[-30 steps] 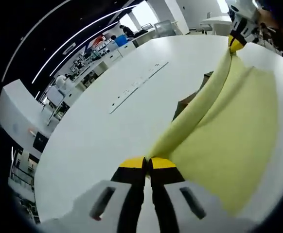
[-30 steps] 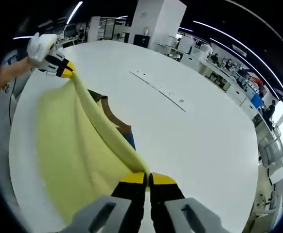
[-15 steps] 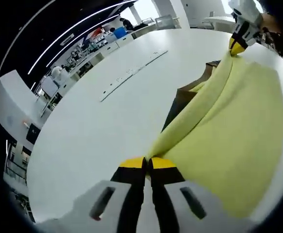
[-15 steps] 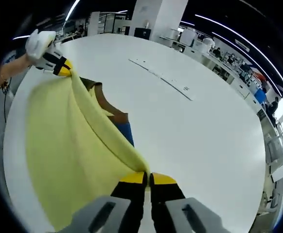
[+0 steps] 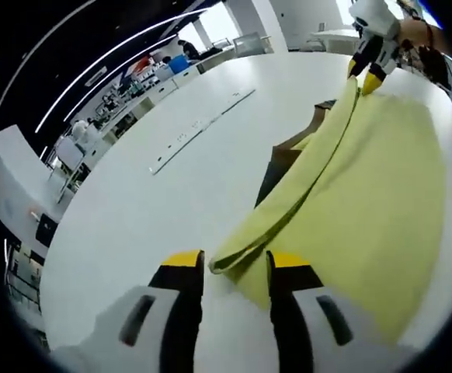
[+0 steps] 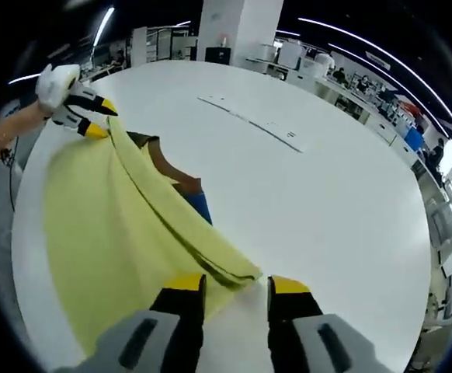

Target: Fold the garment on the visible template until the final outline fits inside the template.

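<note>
The yellow garment [image 5: 366, 194] lies folded over on the white table [image 5: 156, 210]. Its folded corner rests between the open jaws of my left gripper [image 5: 235, 268], free of both. At the far end of the fold my right gripper [image 5: 363, 76] stands open beside the other corner. In the right gripper view the garment [image 6: 102, 225] ends just ahead of my open right gripper [image 6: 237, 286], and my left gripper [image 6: 102, 118] is open at the far corner. A brown template [image 6: 175, 167] with a blue part [image 6: 201, 206] peeks out from under the fold, and shows as a brown template [image 5: 286, 155] in the left gripper view.
A long thin strip with markings [image 5: 199, 128] lies on the table beyond the garment, seen too as the strip [image 6: 249, 124]. A person's hand [image 6: 12, 128] holds the left gripper. Desks, chairs and people stand past the table's far edge [image 6: 424, 217].
Both grippers went from shut on the garment's folded edge to open. The raised fold dropped and now lies flat on the table.
</note>
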A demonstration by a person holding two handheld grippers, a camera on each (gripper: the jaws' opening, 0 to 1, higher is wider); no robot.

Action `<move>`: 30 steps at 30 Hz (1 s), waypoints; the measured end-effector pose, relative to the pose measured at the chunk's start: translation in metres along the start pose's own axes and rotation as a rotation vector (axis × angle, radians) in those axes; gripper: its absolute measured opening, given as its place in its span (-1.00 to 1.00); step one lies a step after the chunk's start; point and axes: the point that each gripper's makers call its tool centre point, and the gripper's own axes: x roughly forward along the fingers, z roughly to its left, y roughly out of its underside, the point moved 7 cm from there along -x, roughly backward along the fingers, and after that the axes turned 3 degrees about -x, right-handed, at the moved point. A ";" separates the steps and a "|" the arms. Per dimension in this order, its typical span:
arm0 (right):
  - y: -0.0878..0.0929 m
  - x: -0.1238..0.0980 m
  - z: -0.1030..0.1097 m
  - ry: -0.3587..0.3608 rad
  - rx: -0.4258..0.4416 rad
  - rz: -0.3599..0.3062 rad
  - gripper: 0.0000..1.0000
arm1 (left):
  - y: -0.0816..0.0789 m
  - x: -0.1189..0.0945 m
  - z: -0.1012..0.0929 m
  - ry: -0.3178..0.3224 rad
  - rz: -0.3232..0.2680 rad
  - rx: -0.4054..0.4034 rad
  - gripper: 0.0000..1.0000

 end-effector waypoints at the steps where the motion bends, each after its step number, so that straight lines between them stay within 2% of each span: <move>1: 0.000 0.001 0.000 0.006 0.003 -0.004 -0.43 | 0.000 0.000 0.000 0.004 -0.006 0.005 -0.40; 4: 0.000 0.006 -0.004 0.043 0.015 -0.014 -0.43 | -0.002 0.005 0.003 -0.011 -0.031 0.021 -0.38; 10: -0.006 0.016 -0.015 0.108 0.130 -0.080 -0.46 | -0.008 0.019 0.015 -0.092 -0.059 0.041 -0.39; 12: -0.006 0.017 -0.020 0.138 0.190 -0.094 -0.49 | -0.011 0.022 0.020 -0.120 -0.091 -0.032 -0.42; 13: -0.006 0.018 -0.021 0.144 0.215 -0.101 -0.49 | -0.012 0.023 0.021 -0.111 -0.111 -0.111 -0.41; 15: -0.007 0.019 -0.023 0.151 0.246 -0.111 -0.49 | -0.010 0.022 0.027 -0.140 -0.109 -0.193 -0.36; 17: -0.008 0.018 -0.025 0.156 0.261 -0.120 -0.48 | -0.009 0.019 0.033 -0.178 -0.114 -0.218 -0.37; 21: -0.012 0.013 -0.024 0.142 0.291 -0.149 -0.39 | -0.007 0.014 0.034 -0.148 -0.127 -0.280 -0.27; 25: -0.015 0.006 -0.019 0.098 0.328 -0.178 -0.19 | -0.003 0.003 0.033 -0.132 -0.128 -0.309 -0.19; 30: -0.018 -0.007 -0.005 0.022 0.352 -0.205 0.01 | -0.002 -0.015 0.025 -0.050 -0.193 -0.401 0.07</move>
